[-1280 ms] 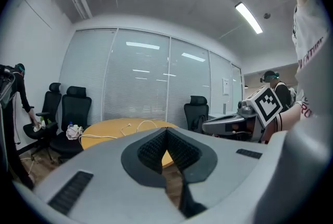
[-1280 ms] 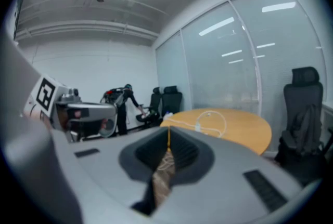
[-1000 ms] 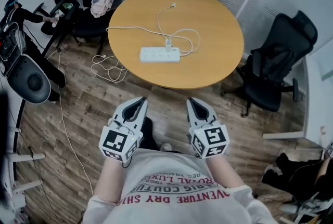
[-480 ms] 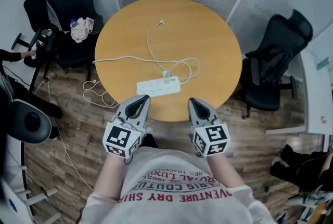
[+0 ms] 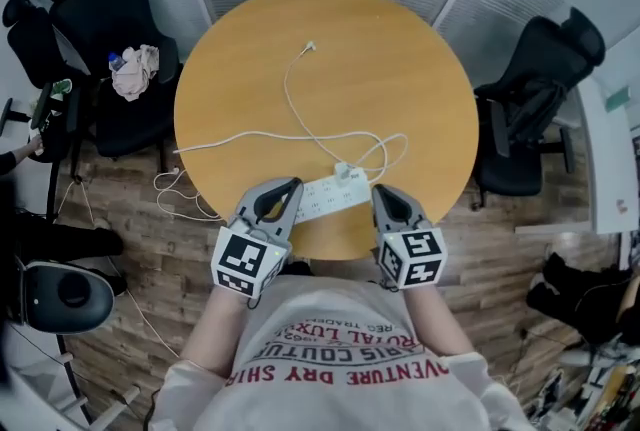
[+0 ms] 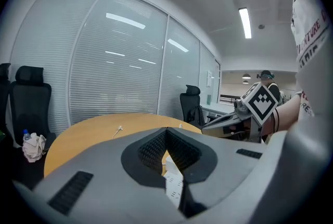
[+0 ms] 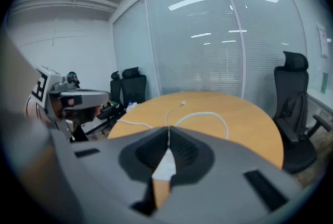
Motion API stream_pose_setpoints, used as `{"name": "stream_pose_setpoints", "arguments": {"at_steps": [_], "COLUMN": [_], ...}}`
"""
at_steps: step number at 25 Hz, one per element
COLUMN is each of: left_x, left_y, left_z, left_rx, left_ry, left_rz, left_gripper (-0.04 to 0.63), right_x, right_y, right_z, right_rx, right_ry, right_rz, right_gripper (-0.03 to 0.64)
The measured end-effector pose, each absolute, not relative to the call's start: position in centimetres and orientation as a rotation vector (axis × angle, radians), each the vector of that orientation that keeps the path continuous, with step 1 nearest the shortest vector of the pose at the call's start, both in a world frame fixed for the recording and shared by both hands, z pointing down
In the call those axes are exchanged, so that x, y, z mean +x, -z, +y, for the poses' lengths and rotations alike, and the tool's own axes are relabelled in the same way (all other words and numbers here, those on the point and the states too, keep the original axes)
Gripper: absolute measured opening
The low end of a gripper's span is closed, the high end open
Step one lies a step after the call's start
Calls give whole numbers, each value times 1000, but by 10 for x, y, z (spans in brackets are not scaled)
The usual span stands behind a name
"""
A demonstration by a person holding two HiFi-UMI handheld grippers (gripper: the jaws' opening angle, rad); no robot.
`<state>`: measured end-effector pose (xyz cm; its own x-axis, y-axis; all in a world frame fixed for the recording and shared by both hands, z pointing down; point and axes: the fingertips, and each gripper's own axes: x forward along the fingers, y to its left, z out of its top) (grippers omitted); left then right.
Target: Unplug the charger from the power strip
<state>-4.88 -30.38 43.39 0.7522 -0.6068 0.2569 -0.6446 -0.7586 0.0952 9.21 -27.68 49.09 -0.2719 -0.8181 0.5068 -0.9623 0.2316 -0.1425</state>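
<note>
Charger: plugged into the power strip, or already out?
Plugged in. The head view shows the white charger standing in the power strip, its cable running off across the table to a loose end.

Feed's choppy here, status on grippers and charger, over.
Left gripper and right gripper shut, empty, at either end of power strip. Charger plugged in, untouched. Nothing in the way.

Head view: high overhead, facing steeply down; tabletop lies just ahead of left gripper and right gripper; each gripper view sits low, close, facing across that shared tabletop.
</note>
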Motion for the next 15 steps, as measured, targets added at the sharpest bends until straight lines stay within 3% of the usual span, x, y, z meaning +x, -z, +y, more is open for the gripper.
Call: {"name": "stream_pose_setpoints", "arguments": {"at_steps": [15], "left_x": [-31], "left_y": [-587], "left_z": [-287], "left_rx": [2661], "left_ry": [-654], "left_rz": [-815], "left_gripper": [34], "right_x": [81], "right_y": [-593], "right_z": [-287], "right_rx": [1343], "right_ry": [-755], "right_rz": [-2044], "right_gripper": [29]}}
